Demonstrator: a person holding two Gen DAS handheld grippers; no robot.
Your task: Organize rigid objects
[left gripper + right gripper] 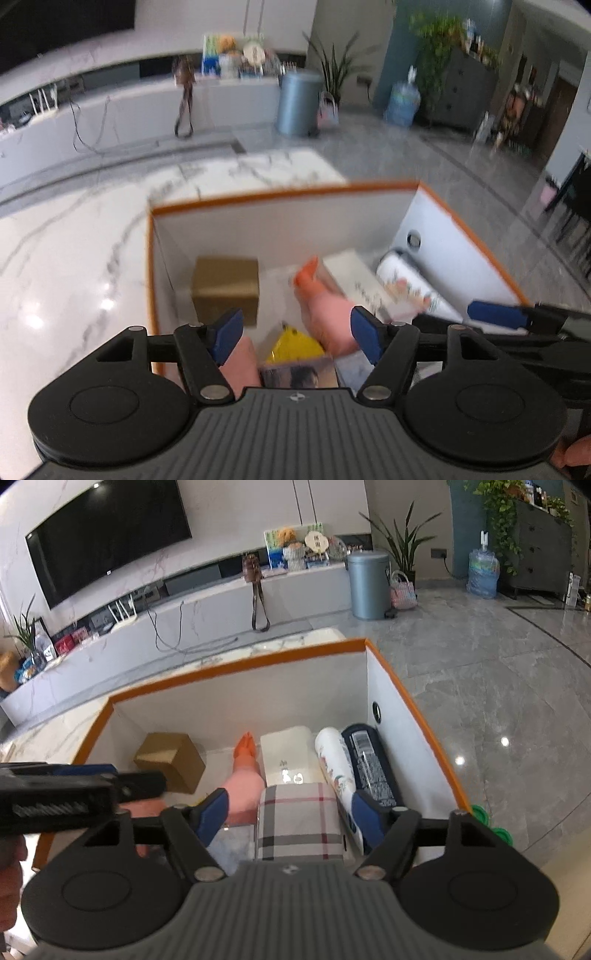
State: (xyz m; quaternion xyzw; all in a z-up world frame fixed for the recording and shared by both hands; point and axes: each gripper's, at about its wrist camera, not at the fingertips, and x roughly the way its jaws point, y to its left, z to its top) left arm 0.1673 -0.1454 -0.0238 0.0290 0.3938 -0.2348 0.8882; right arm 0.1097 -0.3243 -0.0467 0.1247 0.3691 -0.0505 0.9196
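The left tool (297, 334) points forward and downward, its two blue-padded fingers (225, 334) spread wide apart with nothing clamped between them. The right tool (290, 814) is angled the same way, its blue fingers (364, 818) likewise spread wide without pressing on anything. The two tools sit side by side, close together, each reaching into the edge of the other's wrist view, with bits of the person's hand (572, 452) showing at the frame borders.

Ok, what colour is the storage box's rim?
Orange, on the storage box; clearest in the right wrist view.
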